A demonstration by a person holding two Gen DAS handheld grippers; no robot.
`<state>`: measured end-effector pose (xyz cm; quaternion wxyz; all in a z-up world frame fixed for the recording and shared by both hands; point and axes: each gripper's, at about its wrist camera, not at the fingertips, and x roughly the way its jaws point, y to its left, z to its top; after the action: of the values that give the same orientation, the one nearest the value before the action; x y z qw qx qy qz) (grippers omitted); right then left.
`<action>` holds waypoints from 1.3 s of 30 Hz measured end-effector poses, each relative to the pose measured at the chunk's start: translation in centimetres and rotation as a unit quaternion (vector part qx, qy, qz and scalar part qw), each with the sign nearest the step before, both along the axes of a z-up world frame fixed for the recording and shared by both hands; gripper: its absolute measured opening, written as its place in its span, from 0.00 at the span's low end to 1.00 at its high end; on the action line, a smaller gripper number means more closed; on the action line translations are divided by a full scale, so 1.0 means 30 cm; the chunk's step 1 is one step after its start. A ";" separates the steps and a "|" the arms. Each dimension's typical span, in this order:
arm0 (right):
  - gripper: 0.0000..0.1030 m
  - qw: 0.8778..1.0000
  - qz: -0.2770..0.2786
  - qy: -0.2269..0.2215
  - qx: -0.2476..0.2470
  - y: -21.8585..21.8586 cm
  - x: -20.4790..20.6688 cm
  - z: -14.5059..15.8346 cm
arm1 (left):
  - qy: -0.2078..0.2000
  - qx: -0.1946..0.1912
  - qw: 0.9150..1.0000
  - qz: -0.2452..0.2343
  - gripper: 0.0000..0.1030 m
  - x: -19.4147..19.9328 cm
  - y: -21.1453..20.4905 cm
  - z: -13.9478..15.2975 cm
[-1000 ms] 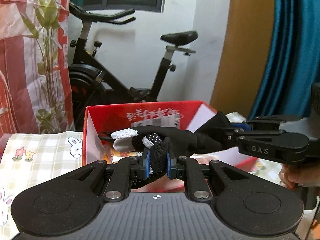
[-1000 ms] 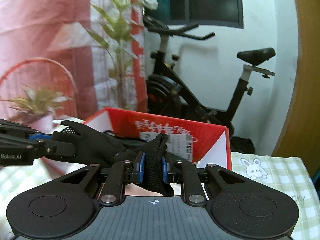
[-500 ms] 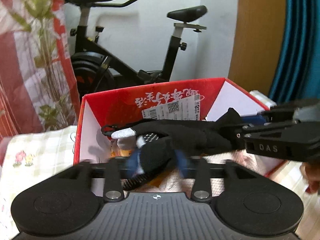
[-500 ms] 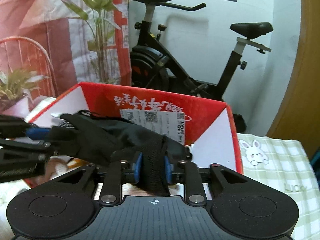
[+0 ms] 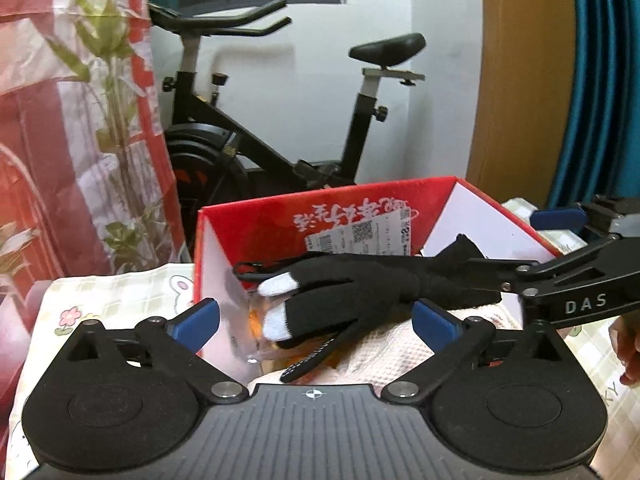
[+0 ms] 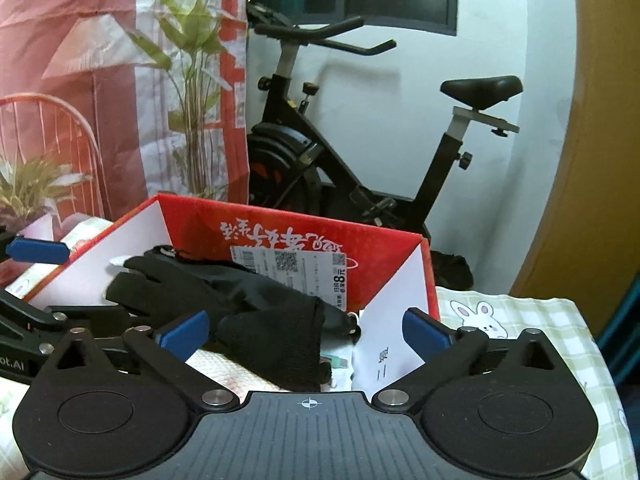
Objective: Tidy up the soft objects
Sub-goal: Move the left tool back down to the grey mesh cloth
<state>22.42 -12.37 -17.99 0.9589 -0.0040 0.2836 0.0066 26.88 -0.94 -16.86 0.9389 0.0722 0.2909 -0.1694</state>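
On the checked-cloth table [image 6: 532, 316]: red box [image 5: 256, 224], black glove [image 5: 360, 280] inside; both claws, left claw [image 5: 316, 320] and right claw [image 6: 306, 332], just sprung apart, gripping nothing; exercise bike [image 6: 360, 184] beyond.

The black glove [image 5: 360, 284] covers most of what lies in the red box [image 5: 320, 216], so the orange thing under clear wrap [image 5: 260, 320] and the white knit cloth [image 5: 404, 344] show only in scraps. The box floor is out of sight. The shipping label [image 6: 292, 264] prints too small to read. A hand [image 5: 626, 344] is cut off at the right edge. The exercise bike [image 6: 360, 152] loses its base behind the box.
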 end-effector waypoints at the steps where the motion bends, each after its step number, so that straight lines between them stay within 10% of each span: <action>1: 1.00 1.000 -0.001 -0.001 0.003 0.000 -0.012 0.005 | -0.004 -0.002 1.000 0.004 1.00 -0.014 0.007 0.008; 15: 1.00 0.997 0.014 -0.079 0.023 0.009 -0.331 -0.023 | -0.041 -0.030 0.998 0.040 1.00 -0.268 0.128 0.032; 39: 0.93 0.997 -0.060 0.007 0.043 -0.013 -0.347 -0.357 | 0.043 -0.017 0.996 0.077 0.87 -0.234 0.166 -0.269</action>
<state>12.02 -12.77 -28.70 0.9547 0.0546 0.2899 -0.0382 19.85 4.04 -24.93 0.9368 0.0266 0.3327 -0.1045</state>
